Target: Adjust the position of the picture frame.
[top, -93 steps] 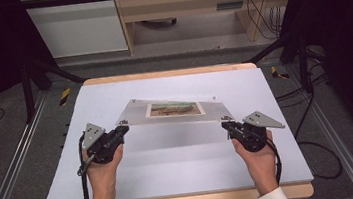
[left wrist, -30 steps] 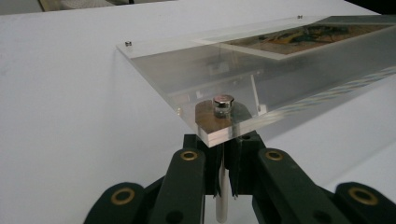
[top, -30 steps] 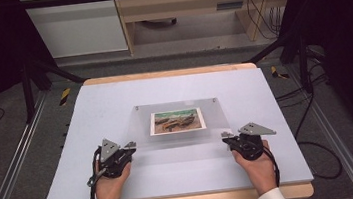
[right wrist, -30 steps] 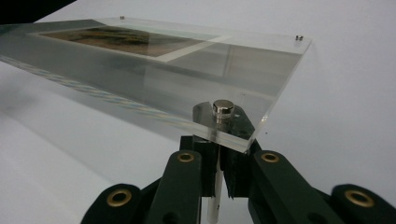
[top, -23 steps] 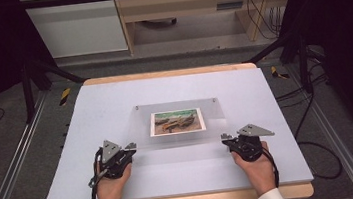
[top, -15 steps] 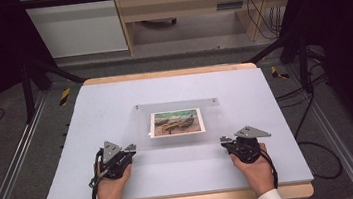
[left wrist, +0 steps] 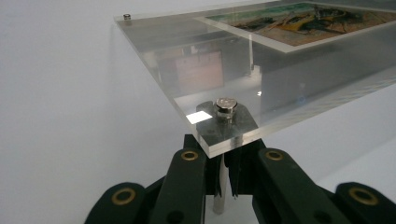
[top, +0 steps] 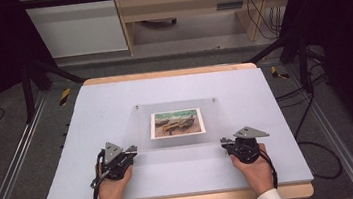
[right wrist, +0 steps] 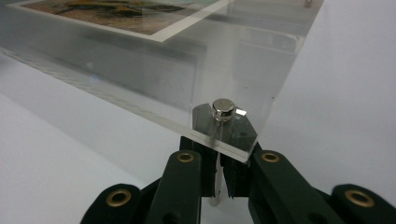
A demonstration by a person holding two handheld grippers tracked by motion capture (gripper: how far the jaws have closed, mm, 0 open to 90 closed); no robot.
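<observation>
Acrylic frame (top: 177,122) between left tongs (top: 129,152) and right tongs (top: 225,142), near corners gripped.

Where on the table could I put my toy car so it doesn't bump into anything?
The mat is bare left of the clear frame, right of it, and behind it up to the far edge. The near strip is crowded: the left gripper and right gripper clamp the frame's near corner posts there.

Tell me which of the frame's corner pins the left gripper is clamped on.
The left gripper grips the near-left pin, below the acrylic frame. The near-right pin is in the right gripper; the far pins stand free.
</observation>
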